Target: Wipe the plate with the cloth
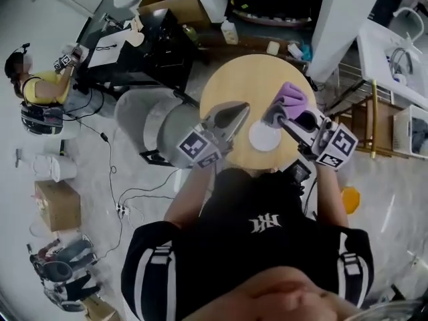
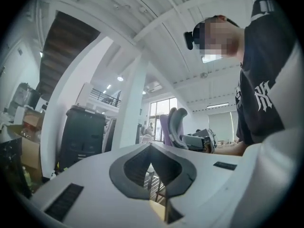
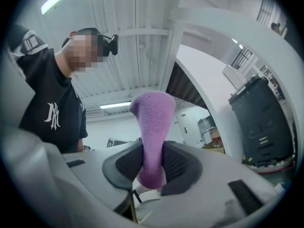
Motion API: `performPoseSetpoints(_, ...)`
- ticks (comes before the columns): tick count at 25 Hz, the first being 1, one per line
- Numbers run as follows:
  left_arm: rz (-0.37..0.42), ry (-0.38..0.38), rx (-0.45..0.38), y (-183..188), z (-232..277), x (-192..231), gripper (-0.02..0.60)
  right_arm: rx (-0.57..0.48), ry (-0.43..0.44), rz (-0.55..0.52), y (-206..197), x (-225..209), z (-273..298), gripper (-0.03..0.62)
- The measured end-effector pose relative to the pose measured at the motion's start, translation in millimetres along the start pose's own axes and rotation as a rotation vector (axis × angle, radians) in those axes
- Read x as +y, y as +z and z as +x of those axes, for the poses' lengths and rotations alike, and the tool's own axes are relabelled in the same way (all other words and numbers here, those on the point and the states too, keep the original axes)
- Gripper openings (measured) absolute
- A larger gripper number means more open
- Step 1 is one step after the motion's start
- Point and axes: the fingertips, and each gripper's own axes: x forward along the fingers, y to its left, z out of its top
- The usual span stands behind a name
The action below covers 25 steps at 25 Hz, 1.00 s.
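A small white plate [image 1: 264, 138] lies on the round wooden table [image 1: 247, 79], near its front edge. My right gripper [image 1: 273, 117] is raised over the plate's right side, shut on a purple cloth [image 1: 292, 97]. In the right gripper view the cloth [image 3: 153, 122] sticks up from between the pads of that gripper [image 3: 153, 165]. My left gripper [image 1: 239, 109] hovers just left of the plate, shut, with nothing in it. Its jaws meet [image 2: 151, 146] in the left gripper view, which also shows the cloth [image 2: 165, 125] beyond.
Grey chairs [image 1: 144, 122] stand left of the table. A person [image 1: 40, 95] sits at a dark desk [image 1: 144, 45] at far left. A cardboard box [image 1: 57, 202] and cables lie on the floor. A white column [image 1: 344, 19] and a wooden rack [image 1: 364, 122] stand at right.
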Motion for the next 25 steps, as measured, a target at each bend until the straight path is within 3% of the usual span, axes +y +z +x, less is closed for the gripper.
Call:
performPoseSetpoints(7,-0.004,-0.096,0.009,17,-38,-8,0.002,0.112,-0.165,-0.086,-19,43,-4,0.097)
performPoseSetpoints(15,0.014,-0.198,0.055,19,-139,-40,0.002,0.009,-0.450,-0.104,-12,112,-39,0.102)
performPoseSetpoints(19,-0.041,-0.228,0.061,1,-192,-54,0.002,-0.032,-0.474,-0.014,-39,163,-40,0.117)
performPoseSetpoints(22,-0.063,-0.232,0.068,-12,-209,-68,0.002,0.041,-0.460,0.041,-69,192,-35,0.117)
performPoseSetpoints(25,-0.047,-0.231,0.102,-16,-220,-85,0.002,0.109,-0.425,0.015,-76,219,-31,0.117)
